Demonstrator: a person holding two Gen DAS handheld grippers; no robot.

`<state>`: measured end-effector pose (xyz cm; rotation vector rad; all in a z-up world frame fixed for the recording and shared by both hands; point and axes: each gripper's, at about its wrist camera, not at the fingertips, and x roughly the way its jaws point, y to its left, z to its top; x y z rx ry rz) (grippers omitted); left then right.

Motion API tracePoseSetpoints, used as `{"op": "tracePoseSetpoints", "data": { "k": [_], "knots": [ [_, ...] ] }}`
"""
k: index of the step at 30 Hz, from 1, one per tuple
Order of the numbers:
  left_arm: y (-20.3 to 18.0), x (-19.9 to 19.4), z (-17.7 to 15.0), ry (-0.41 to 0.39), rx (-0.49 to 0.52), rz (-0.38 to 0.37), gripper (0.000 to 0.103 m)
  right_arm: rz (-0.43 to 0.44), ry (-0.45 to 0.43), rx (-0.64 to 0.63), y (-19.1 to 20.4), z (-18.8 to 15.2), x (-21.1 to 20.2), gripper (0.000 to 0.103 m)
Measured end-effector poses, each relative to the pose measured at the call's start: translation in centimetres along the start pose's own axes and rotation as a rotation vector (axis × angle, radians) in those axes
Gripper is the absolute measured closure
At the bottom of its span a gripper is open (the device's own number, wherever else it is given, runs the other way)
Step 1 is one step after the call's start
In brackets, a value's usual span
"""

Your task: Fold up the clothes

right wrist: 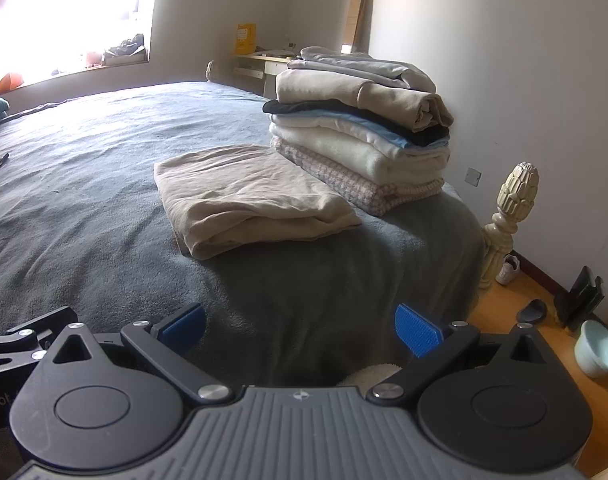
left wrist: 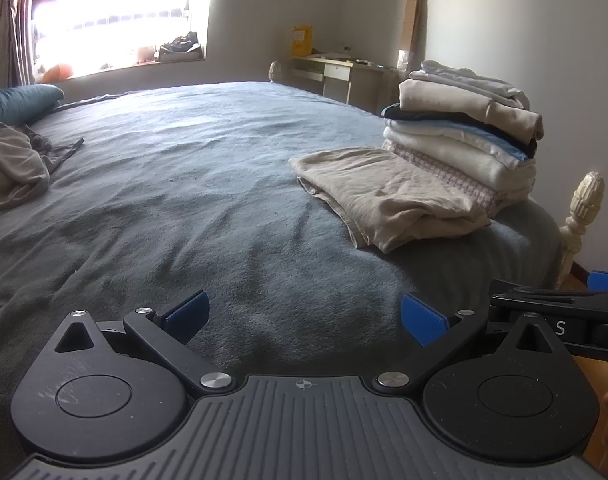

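done: folded beige garment (right wrist: 247, 196) ahead of your right gripper (right wrist: 299, 330), beside the stack (right wrist: 360, 120). left: crumpled clothes (left wrist: 15, 164) far left of your left gripper (left wrist: 304, 316). both spread, empty.

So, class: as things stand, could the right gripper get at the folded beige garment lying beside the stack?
Probably yes. The right gripper is open and empty, and only bare blanket lies between it and the folded beige garment.

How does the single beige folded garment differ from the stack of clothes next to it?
The beige folded garment is one low, flat piece lying directly on the grey bedspread; the stack of folded clothes rises several layers high. The garment is all beige; the stack mixes grey, beige, dark, blue, white and pink-checked. Both are folded, near the bed's corner.
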<state>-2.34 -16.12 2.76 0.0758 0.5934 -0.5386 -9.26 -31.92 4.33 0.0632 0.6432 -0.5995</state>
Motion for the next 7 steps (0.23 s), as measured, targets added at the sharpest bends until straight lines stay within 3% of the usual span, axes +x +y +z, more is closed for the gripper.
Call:
{"op": "tracePoseSetpoints", "data": {
  "k": [7],
  "knots": [
    [-0.06, 0.06, -0.05, 0.003, 0.001, 0.0, 0.0, -0.002, -0.001, 0.0, 0.02, -0.04, 0.07, 0.0]
  ]
}}
